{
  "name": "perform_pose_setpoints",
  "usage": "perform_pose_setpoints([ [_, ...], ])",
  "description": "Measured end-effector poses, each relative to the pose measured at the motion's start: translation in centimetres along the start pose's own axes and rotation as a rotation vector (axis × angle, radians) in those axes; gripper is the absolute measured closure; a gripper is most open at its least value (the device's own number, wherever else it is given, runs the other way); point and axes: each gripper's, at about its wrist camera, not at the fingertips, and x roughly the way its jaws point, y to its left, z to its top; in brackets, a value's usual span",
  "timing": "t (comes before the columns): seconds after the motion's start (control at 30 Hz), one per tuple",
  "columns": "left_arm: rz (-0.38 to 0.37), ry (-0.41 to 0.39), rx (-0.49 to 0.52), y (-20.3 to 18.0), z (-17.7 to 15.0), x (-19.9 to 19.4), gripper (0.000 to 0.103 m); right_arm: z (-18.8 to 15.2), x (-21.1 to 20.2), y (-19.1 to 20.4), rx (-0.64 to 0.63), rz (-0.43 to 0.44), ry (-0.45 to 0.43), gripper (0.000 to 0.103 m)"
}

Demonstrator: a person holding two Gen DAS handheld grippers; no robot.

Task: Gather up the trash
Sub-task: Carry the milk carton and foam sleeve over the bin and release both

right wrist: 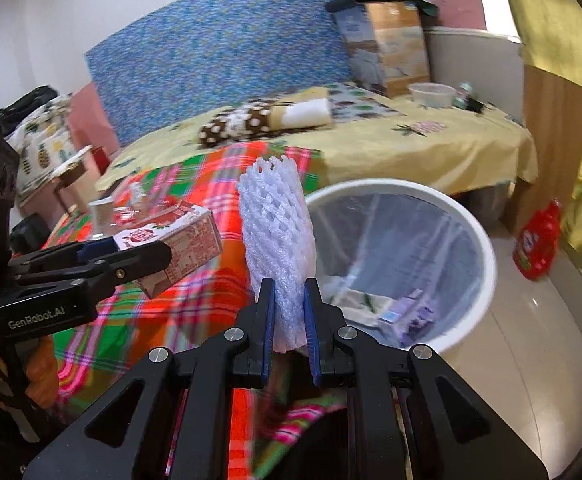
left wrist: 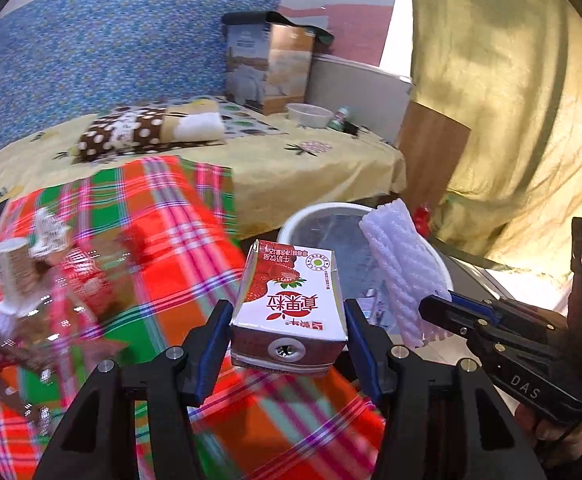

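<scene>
Over the plaid cloth (left wrist: 159, 216), left gripper (left wrist: 287, 330) is clamped on a strawberry milk carton (left wrist: 291, 304), blue pads pressed to both side walls, foil straw hole facing the camera. Carton is lifted clear of the cloth, just short of the white trash bin (left wrist: 303, 216).

Right gripper (right wrist: 289, 320) is pinched narrow on a white foam fruit net (right wrist: 277, 236), gripped at its lower end, net standing upright above the fingers. From the left wrist view the same net (left wrist: 403, 268) sits over the near edge of the bin, with the right gripper (left wrist: 439, 312) coming in from the right.

Bin (right wrist: 487, 256) has a clear liner and already holds some packaging, incl. a purple-and-white carton (right wrist: 407, 312); rest too unclear to name. From the right wrist view the left gripper (right wrist: 131, 256) and carton (right wrist: 183, 236) are beside the net, left of the bin.

More trash on the cloth: paper cup (left wrist: 13, 264), clear wrappers (left wrist: 51, 232), blurred.

Background: bed with yellow sheet (right wrist: 431, 148), red detergent bottle (right wrist: 539, 240) on the floor right of the bin.
</scene>
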Motion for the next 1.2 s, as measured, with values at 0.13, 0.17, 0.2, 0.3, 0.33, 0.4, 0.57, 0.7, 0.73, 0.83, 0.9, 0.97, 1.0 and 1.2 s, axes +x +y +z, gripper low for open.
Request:
perform_pose_setpoints([
  [0.13, -0.044, 0.021, 0.022, -1.6, 0.6, 2.2, 0.047, 0.0, 0.5, -1.4, 0.037, -0.046, 0.027, 0.087],
  [0.17, -0.053, 0.026, 0.030, -2.0, 0.8, 2.8, 0.047, -0.1, 0.7, -1.9, 0.049, -0.059, 0.036, 0.087],
  [0.2, -0.057, 0.032, 0.035, -2.4, 0.8, 3.3, 0.047, -0.1, 0.8, -2.2, 0.054, -0.064, 0.041, 0.087],
  [0.3, -0.070, 0.057, 0.044, -3.3, 1.0, 5.1, 0.047, -0.1, 1.1, -3.0, 0.068, -0.085, 0.061, 0.087],
  [0.33, -0.074, 0.062, 0.048, -3.5, 1.1, 5.5, 0.047, -0.1, 1.2, -3.2, 0.069, -0.084, 0.066, 0.087],
  [0.4, -0.081, 0.073, 0.055, -3.9, 1.0, 6.4, 0.047, 0.0, 1.3, -3.4, 0.064, -0.085, 0.072, 0.087],
  [0.57, -0.084, 0.105, 0.054, -4.4, 1.2, 8.5, 0.047, 0.3, 1.9, -4.0, 0.065, -0.100, 0.094, 0.086],
  [0.7, -0.078, 0.118, 0.048, -4.4, 1.2, 9.1, 0.047, 0.2, 2.3, -4.6, 0.070, -0.112, 0.116, 0.083],
  [0.73, -0.081, 0.120, 0.044, -4.4, 1.2, 9.2, 0.047, 0.3, 2.4, -4.9, 0.073, -0.115, 0.115, 0.080],
  [0.83, -0.083, 0.120, 0.043, -4.4, 1.3, 9.3, 0.047, 0.2, 2.2, -5.0, 0.076, -0.113, 0.102, 0.073],
  [0.9, -0.083, 0.121, 0.042, -4.4, 1.4, 9.4, 0.047, 0.2, 2.0, -5.0, 0.076, -0.110, 0.093, 0.072],
  [0.97, -0.083, 0.117, 0.043, -4.3, 1.4, 9.3, 0.046, 0.3, 1.8, -5.0, 0.079, -0.103, 0.085, 0.072],
  [1.0, -0.083, 0.114, 0.042, -4.3, 1.5, 9.2, 0.046, 0.3, 1.7, -5.0, 0.081, -0.103, 0.083, 0.072],
  [1.2, -0.072, 0.098, 0.039, -4.1, 1.5, 8.3, 0.046, 0.2, 0.6, -4.5, 0.082, -0.086, 0.053, 0.072],
])
